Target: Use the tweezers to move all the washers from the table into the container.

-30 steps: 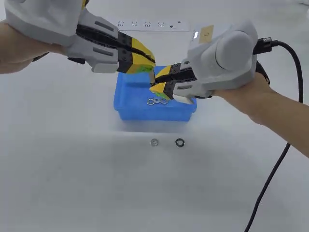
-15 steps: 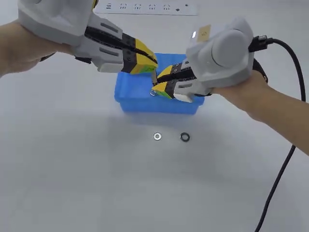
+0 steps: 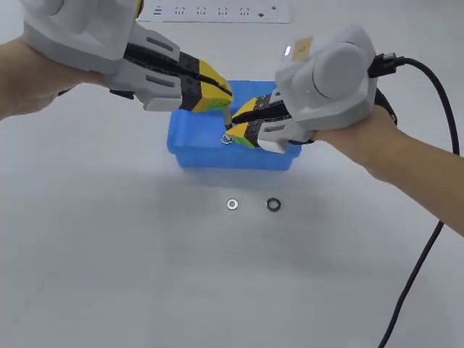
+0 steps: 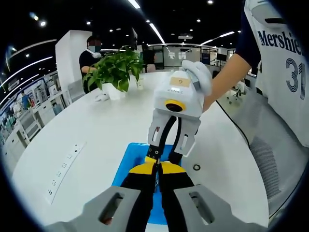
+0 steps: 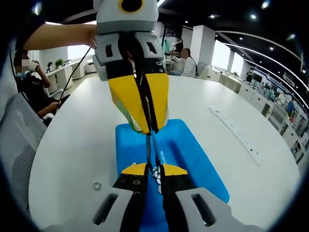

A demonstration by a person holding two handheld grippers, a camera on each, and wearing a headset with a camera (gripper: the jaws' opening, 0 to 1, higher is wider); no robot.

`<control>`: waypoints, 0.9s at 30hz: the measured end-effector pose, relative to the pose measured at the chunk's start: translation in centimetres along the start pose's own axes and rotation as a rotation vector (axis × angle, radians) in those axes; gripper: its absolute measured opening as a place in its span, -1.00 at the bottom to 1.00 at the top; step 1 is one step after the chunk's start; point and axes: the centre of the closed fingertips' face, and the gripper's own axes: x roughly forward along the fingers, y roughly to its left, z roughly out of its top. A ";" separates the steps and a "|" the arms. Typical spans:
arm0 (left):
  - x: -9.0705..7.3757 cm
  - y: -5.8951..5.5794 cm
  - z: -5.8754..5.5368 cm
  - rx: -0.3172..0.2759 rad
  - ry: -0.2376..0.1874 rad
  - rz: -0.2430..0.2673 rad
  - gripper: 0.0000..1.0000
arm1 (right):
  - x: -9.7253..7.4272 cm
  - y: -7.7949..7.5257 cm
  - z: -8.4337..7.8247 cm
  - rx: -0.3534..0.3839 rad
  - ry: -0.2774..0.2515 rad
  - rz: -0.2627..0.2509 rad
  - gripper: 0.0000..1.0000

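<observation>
Over the blue container (image 3: 190, 147) my left gripper (image 3: 220, 94) and right gripper (image 3: 235, 133) meet tip to tip. Both are shut on the thin metal tweezers (image 3: 228, 118). The tweezers (image 5: 150, 143) run from the left gripper's yellow jaws down between the right gripper's jaws. A silver washer (image 3: 227, 139) sits at the tweezers' tip; I cannot tell whether it is pinched. More washers (image 5: 158, 175) lie inside the container (image 5: 193, 159). On the table in front of it lie a silver washer (image 3: 232, 204) and a dark washer (image 3: 273, 204).
A white power strip (image 3: 217, 11) lies at the far edge of the white table. The right gripper's black cable (image 3: 424, 239) trails down the right side. A potted plant (image 4: 116, 72) and people stand further off.
The head camera has tilted, so the picture has shifted. Both grippers have stayed together over the container with the tweezers; the two washers on the table have not moved.
</observation>
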 end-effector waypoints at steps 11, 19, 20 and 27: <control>-1.7 -1.5 3.1 0.041 -0.061 -0.004 -0.88 | -2.2 1.2 3.3 0.005 -0.109 0.015 -0.75; -3.4 -3.7 5.6 0.055 -0.108 -0.019 -0.88 | -4.2 3.2 5.6 0.006 -0.181 0.053 -0.76; -3.6 -4.0 5.8 0.059 -0.114 -0.018 -0.88 | -4.5 3.6 5.9 -0.009 -0.188 0.055 -0.76; -5.2 -6.1 8.0 0.064 -0.167 -0.022 -0.88 | -6.2 5.6 8.0 -0.021 -0.243 0.075 -0.77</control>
